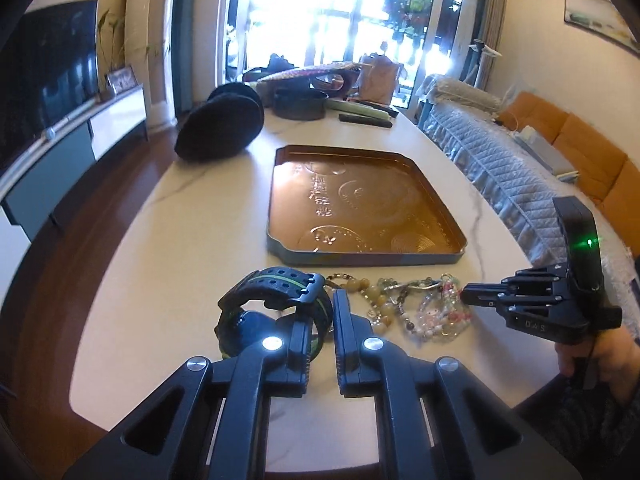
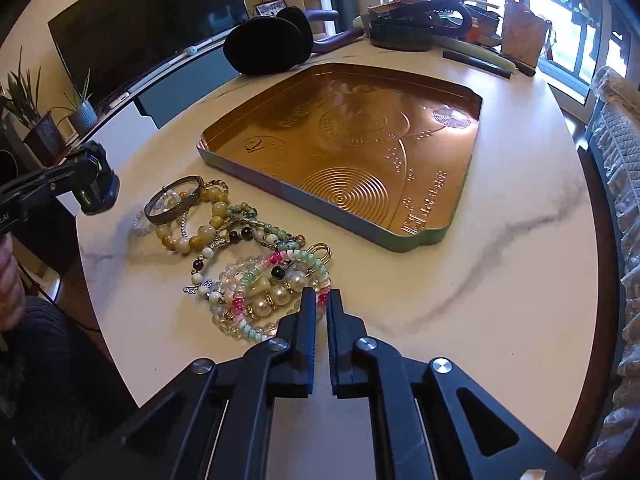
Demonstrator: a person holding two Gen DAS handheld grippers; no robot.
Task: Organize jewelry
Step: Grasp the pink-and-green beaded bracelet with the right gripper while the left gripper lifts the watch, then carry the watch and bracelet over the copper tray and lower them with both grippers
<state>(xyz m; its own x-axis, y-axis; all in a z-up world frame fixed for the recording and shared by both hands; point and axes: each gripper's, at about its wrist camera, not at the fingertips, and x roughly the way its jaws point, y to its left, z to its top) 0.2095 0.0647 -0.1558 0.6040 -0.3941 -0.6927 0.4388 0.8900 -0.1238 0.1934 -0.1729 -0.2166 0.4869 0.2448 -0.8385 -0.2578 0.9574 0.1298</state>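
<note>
A gold tray [image 1: 420,256] [image 2: 280,196] lies on the white marble table. A heap of bead bracelets [image 1: 416,304] [image 2: 248,256] lies in front of it. My left gripper [image 1: 322,300] is shut on the strap of a black and green watch [image 1: 276,312], which also shows in the right wrist view [image 2: 94,184] held off the table. My right gripper [image 2: 322,300] [image 1: 466,295] has its jaws nearly together around the pink and green bead bracelet [image 2: 280,264] at the heap's near edge.
Black earmuffs [image 1: 220,124] [image 2: 268,40] lie beyond the tray. A dark bowl, a fan and other items [image 1: 316,92] crowd the table's far end. A covered sofa [image 1: 500,152] runs along the right side. A television [image 1: 44,76] stands left.
</note>
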